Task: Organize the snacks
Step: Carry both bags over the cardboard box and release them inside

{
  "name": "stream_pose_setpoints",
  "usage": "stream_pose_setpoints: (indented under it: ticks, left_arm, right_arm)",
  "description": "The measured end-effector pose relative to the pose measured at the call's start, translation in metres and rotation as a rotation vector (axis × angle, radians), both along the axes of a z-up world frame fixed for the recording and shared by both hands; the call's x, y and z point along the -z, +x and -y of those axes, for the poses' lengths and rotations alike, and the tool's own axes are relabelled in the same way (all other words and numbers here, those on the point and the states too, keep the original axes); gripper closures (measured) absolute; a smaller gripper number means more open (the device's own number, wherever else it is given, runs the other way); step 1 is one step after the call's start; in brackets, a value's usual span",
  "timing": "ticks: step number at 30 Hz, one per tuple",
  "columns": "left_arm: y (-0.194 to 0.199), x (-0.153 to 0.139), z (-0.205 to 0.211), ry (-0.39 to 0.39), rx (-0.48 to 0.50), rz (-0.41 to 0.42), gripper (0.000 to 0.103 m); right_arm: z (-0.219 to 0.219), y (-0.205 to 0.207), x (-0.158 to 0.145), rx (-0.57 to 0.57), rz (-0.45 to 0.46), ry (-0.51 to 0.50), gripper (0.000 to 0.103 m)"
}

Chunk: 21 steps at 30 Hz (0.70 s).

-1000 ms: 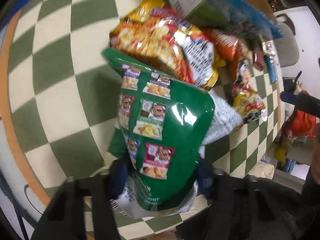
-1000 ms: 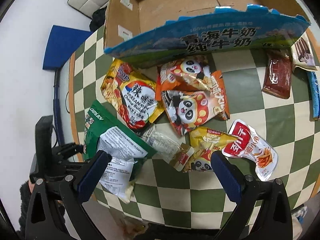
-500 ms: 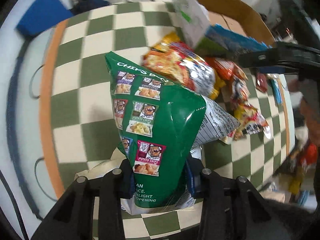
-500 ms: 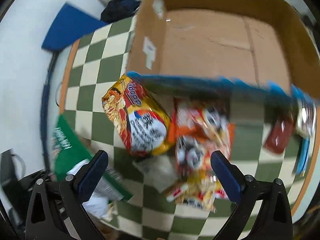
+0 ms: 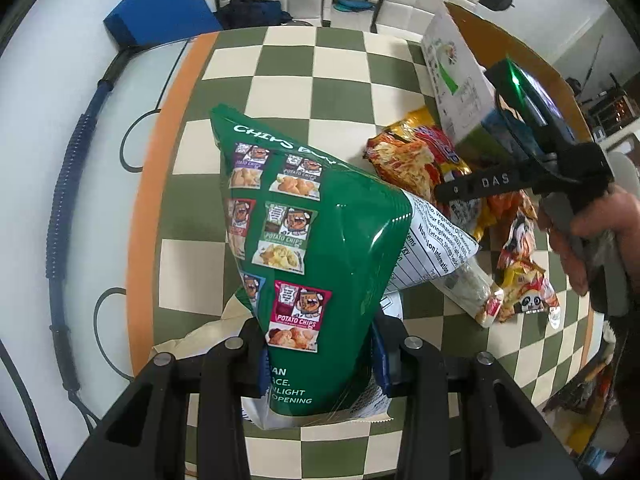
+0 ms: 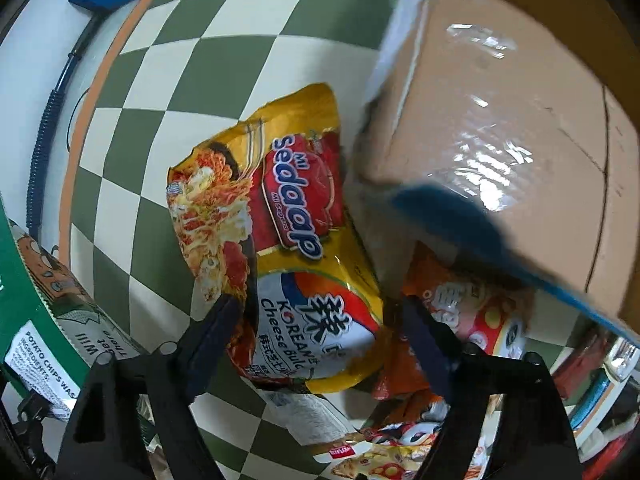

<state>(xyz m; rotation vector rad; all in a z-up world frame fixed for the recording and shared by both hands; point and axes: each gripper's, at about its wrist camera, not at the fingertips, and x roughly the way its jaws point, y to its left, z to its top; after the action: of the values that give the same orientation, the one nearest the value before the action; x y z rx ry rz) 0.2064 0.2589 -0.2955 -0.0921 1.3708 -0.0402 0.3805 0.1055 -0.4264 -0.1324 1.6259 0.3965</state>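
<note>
- Left gripper (image 5: 320,354) pinching lower end of green potato chip bag (image 5: 316,240); bag raised off checkered table (image 5: 280,68), top edge pointing to 11 o'clock.
- Right gripper (image 6: 316,332) spread wide, fingers either side of yellow Sedaap noodle packet (image 6: 288,236), not closed on it.
- Noodle packet flat on table, touching corner of cardboard box (image 6: 500,128) at its 2 o'clock.
- Box open, blue flap (image 6: 480,232) blurred across front.
- Orange panda snack packs (image 6: 460,312) at 4 o'clock of noodle packet, partly under flap.
- From left wrist view, right hand (image 5: 592,236) at 3 o'clock over snack pile.
</note>
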Motion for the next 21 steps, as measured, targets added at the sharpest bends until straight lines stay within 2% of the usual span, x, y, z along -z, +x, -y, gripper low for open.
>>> stream_pose_setpoints:
  ticks: [1, 2, 7, 8, 9, 17, 21]
  left_arm:
    - [0.001, 0.000, -0.001, 0.004, -0.004, 0.001, 0.068]
    - [0.002, 0.000, -0.003, 0.007, -0.011, 0.001, 0.068]
    - [0.005, 0.003, -0.010, 0.018, -0.045, -0.007, 0.068]
    - [0.006, 0.003, -0.010, 0.020, -0.046, -0.009, 0.068]
    - [0.006, 0.003, -0.011, 0.022, -0.052, -0.009, 0.068]
    - [0.006, -0.011, -0.016, 0.037, -0.083, 0.017, 0.068]
    - [0.002, -0.023, -0.019, 0.038, -0.104, 0.035, 0.068]
  right_arm:
    - [0.001, 0.001, -0.001, 0.004, -0.007, 0.035, 0.038]
    - [0.001, 0.000, 0.000, 0.011, -0.023, 0.072, 0.041]
    - [0.022, -0.007, -0.004, 0.088, -0.047, 0.135, 0.068]
    - [0.025, -0.008, -0.005, 0.098, -0.044, 0.142, 0.071]
    - [0.030, -0.011, -0.008, 0.101, -0.024, 0.141, 0.096]
    - [0.048, -0.043, -0.036, 0.126, 0.088, 0.138, 0.101]
    - [0.051, -0.057, -0.071, 0.118, 0.156, 0.149, 0.101]
